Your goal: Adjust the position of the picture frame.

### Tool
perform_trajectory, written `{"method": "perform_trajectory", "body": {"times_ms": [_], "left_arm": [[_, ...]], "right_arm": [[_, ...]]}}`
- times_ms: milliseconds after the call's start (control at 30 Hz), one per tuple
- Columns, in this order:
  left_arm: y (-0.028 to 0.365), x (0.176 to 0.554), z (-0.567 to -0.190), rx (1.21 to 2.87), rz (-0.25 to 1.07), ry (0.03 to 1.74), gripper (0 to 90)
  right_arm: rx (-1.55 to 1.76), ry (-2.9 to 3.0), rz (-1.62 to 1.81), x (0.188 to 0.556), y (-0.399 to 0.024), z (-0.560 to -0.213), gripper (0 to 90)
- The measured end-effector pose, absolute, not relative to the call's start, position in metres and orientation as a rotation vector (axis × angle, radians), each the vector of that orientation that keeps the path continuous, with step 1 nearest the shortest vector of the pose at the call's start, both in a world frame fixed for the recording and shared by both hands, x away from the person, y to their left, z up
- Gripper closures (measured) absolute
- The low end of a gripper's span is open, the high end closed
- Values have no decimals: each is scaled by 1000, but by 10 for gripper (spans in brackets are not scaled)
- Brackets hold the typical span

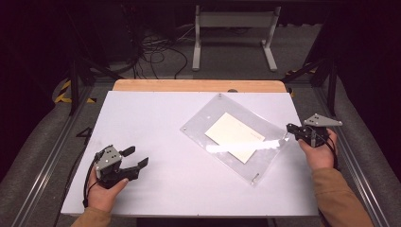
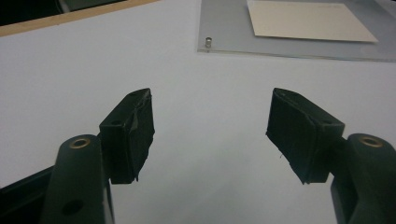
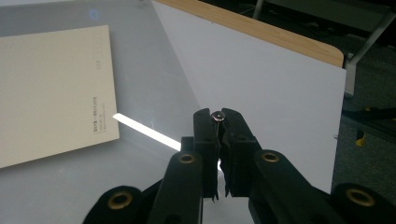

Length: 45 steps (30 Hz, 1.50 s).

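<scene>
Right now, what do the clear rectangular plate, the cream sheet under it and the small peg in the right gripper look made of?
Clear rectangular plate: probably acrylic, glossy; see-through with a bright glare streak. Cream sheet: looks like matte paper or card, with small print. Small peg in the shut right gripper: seems polished metal, shiny and rounded, like the corner stud.

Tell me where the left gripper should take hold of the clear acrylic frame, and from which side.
Grip the clear acrylic frame by a bare edge strip near its left corner, coming in low from the left gripper. The sheet lies flat and thin, and the right gripper is shut at the right corner.
</scene>
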<state>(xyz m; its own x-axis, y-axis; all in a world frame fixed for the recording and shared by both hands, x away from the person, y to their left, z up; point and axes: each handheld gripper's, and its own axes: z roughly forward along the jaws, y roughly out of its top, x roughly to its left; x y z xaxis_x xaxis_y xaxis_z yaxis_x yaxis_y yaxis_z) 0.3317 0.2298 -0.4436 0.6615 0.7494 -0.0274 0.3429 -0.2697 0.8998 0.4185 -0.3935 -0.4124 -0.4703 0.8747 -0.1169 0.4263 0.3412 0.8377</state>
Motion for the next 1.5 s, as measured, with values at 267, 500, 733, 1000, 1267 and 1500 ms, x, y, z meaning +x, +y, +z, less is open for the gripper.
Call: {"method": "perform_trajectory", "body": {"times_ms": [267, 500, 733, 1000, 1267, 1500], "left_arm": [[231, 331, -445, 1873, 497, 867, 318], [230, 332, -445, 1882, 500, 861, 318], [227, 333, -445, 1886, 492, 855, 318], [226, 335, -447, 1890, 485, 856, 318], [222, 336, -446, 1899, 476, 850, 318], [222, 337, -447, 1902, 467, 844, 318]], "right_arm": [[1197, 1992, 1061, 445, -398, -428, 840], [1178, 1887, 1099, 424, -394, -416, 632], [1085, 1941, 1233, 388, -376, -401, 586], [959, 2048, 1429, 329, -352, -399, 569], [870, 2160, 1510, 302, -326, -412, 550], [839, 2276, 1434, 304, -306, -432, 608]]}}
